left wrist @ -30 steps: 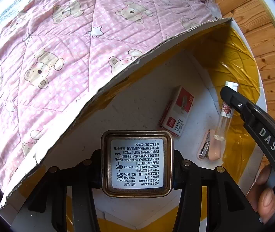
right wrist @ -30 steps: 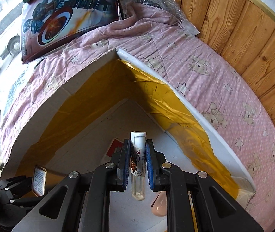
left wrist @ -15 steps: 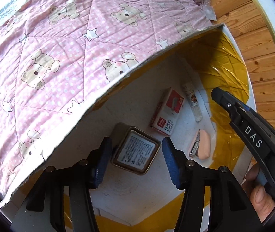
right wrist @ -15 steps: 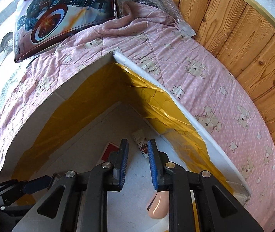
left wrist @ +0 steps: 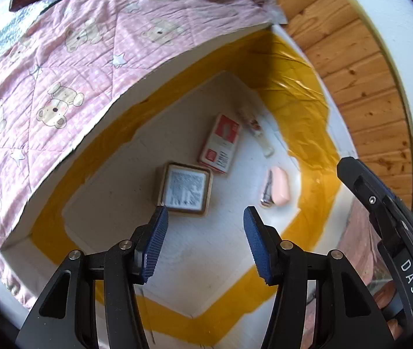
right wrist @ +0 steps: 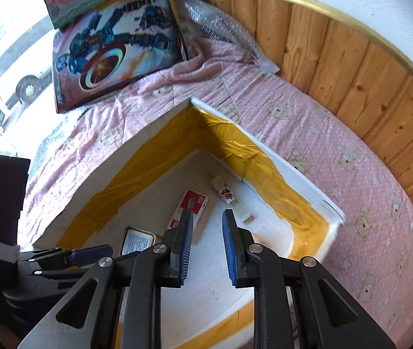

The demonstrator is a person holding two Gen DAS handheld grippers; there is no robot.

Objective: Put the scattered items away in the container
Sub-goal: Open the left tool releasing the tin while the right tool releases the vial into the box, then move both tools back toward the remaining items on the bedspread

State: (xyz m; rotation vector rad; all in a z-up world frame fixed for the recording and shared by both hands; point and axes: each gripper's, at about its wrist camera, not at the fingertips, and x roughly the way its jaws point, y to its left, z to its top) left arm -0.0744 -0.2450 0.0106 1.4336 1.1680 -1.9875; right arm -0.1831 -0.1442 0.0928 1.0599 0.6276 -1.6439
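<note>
A white foam box [left wrist: 113, 107] with yellow tape [right wrist: 308, 197] sits on the pink bear quilt. On its floor lie a square gold-rimmed tin [left wrist: 184, 187] [right wrist: 136, 241], a red and white carton [left wrist: 222, 144] [right wrist: 190, 208], a clear tube with a printed label [left wrist: 257, 132] [right wrist: 229, 197] and a pink stapler [left wrist: 276, 190]. My left gripper [left wrist: 203, 244] is open and empty above the box floor, just short of the tin. My right gripper [right wrist: 205, 247] is open and empty above the box, with the carton beyond its left finger.
The pink quilt [right wrist: 337, 151] surrounds the box. Toy boxes [right wrist: 116, 55] and bubble wrap [right wrist: 215, 26] lie at the far end. A wooden wall panel [right wrist: 352, 64] runs along the right. The right gripper's body shows at the right edge of the left wrist view [left wrist: 395, 232].
The left gripper let go of the tin and the right gripper let go of the tube; both items now lie in the box. Both grippers have lifted up and back.
</note>
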